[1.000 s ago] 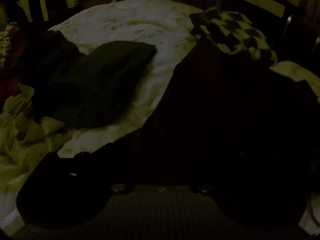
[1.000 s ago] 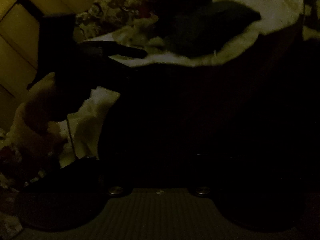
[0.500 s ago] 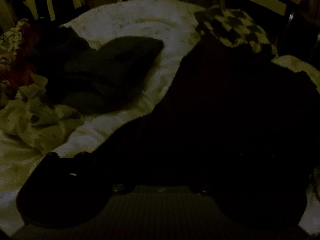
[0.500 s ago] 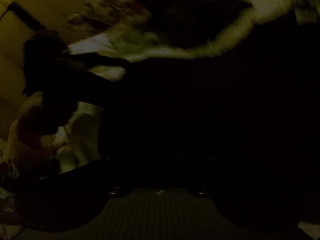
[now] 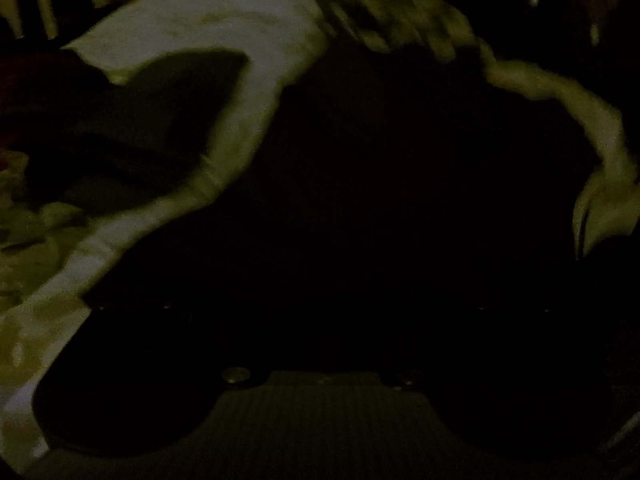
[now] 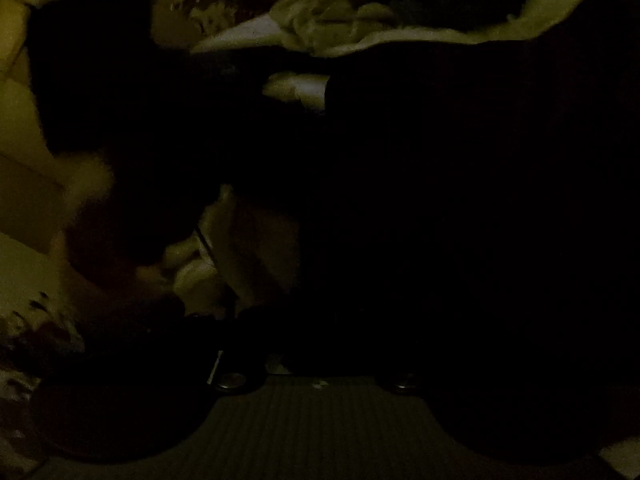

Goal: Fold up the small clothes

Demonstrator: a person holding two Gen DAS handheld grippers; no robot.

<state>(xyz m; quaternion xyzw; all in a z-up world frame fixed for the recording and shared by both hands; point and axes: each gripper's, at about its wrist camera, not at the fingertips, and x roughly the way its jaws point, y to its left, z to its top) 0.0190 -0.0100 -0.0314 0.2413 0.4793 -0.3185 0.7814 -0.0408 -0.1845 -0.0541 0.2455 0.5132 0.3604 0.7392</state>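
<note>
Lighting is very poor in both views, and the left wrist view is also blurred.

A pale sheet (image 5: 224, 20) covers the bed and fills the upper left of the left wrist view. On it, a large dark garment (image 5: 400, 200) spreads over the centre and right of that view, reaching down to the camera mount. The same dark garment (image 6: 480, 200) fills the right and centre of the right wrist view.

A second dark garment (image 5: 152, 120) lies on the sheet to the left, apart from the large one, with a band of pale sheet between them. A checked cloth (image 5: 408, 16) lies at the far edge, just beyond the large garment. Crumpled pale clothing (image 6: 320, 20) sits near the top of the right wrist view.

Left gripper (image 5: 320, 300): its fingers are lost against the dark garment, which lies directly over where they stand. Whether they are open or clamped on it cannot be told.

Right gripper (image 6: 320, 300): its fingers have just been opening. They too are indistinguishable from the dark garment, which covers their position; whether the cloth is between them cannot be told.
</note>
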